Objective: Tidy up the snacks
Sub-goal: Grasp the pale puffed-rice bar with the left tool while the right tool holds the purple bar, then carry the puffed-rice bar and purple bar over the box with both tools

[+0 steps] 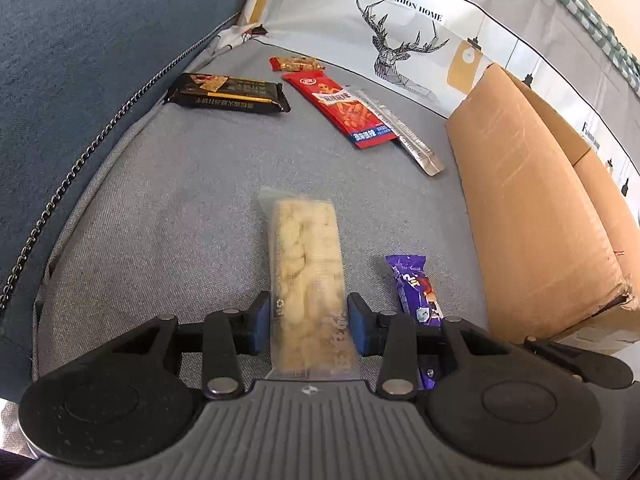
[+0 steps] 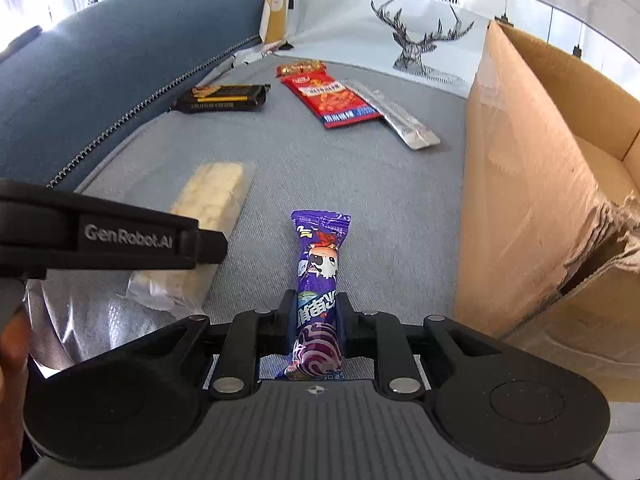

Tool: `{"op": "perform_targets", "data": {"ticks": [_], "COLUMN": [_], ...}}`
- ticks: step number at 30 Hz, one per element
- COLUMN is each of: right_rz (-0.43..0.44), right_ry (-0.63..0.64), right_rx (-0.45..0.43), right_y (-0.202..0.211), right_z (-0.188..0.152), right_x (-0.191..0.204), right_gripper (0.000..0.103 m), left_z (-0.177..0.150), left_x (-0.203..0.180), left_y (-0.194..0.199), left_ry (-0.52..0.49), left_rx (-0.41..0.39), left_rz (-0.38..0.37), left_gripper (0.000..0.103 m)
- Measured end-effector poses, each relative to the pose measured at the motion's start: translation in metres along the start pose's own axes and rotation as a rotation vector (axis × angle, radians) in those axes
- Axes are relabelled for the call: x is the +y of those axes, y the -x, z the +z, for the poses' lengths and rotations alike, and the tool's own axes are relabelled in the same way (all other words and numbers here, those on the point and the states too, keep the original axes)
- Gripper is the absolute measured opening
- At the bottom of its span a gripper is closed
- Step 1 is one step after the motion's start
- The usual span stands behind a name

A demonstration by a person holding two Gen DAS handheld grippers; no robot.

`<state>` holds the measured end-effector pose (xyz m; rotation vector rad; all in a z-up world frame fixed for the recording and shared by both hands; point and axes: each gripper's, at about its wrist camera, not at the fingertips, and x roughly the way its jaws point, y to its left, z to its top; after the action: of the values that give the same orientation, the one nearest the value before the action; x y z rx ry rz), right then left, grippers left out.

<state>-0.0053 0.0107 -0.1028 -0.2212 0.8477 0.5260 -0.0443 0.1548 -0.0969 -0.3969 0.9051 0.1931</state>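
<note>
My left gripper [image 1: 308, 322] is shut on a clear-wrapped pale cracker bar [image 1: 306, 264], which points forward over the grey sofa seat [image 1: 192, 184]. The bar also shows in the right wrist view [image 2: 208, 208], under the left gripper's black body [image 2: 100, 236]. My right gripper [image 2: 316, 316] is shut on a purple candy packet [image 2: 318, 264], also seen in the left wrist view [image 1: 416, 288]. Farther back lie a black biscuit pack [image 1: 228, 94], a red snack pack [image 1: 346, 110], a silver stick sachet [image 1: 404, 132] and a small orange-red pack [image 1: 296, 64].
An open cardboard box [image 2: 520, 168] stands on the seat at the right, its near corner torn; it also shows in the left wrist view [image 1: 532, 216]. A blue cushion [image 1: 80, 60] bounds the left. A deer-print cloth [image 1: 400, 36] covers the back.
</note>
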Motion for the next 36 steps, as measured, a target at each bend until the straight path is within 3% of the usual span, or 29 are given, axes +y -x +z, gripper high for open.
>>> {"op": "perform_targets", "data": {"ticks": [2, 7, 11, 24, 36], "right_rz": [0.002, 0.002, 0.001, -0.007, 0.003], "right_ry": [-0.004, 0.003, 0.002, 0.045, 0.037], "right_rx": [0.003, 0.003, -0.003, -0.151, -0.334], "right_y": [-0.001, -0.002, 0.0, 0.036, 0.09], "right_z": [0.0, 0.0, 0.0, -0.001, 0.009], "right_x": [0.0, 0.0, 0.001, 0.007, -0.01], "right_gripper": [0.021, 0.022, 0.021, 0.02, 0.02], "left_z": [0.0, -0.002, -0.003, 0.006, 0.014], "left_x": [-0.001, -0.011, -0.015, 0.004, 0.009], "left_y": [-0.001, -0.005, -0.007, 0.023, 0.037], "left_ry": [-0.005, -0.072, -0.097, 0.033, 0.121], "left_rx": [0.0, -0.01, -0.024, -0.122, -0.158], "left_rz": [-0.003, 0.025, 0.044, -0.115, -0.179], "left_gripper": [0.051, 0.051, 0.042, 0.04, 0.04]}}
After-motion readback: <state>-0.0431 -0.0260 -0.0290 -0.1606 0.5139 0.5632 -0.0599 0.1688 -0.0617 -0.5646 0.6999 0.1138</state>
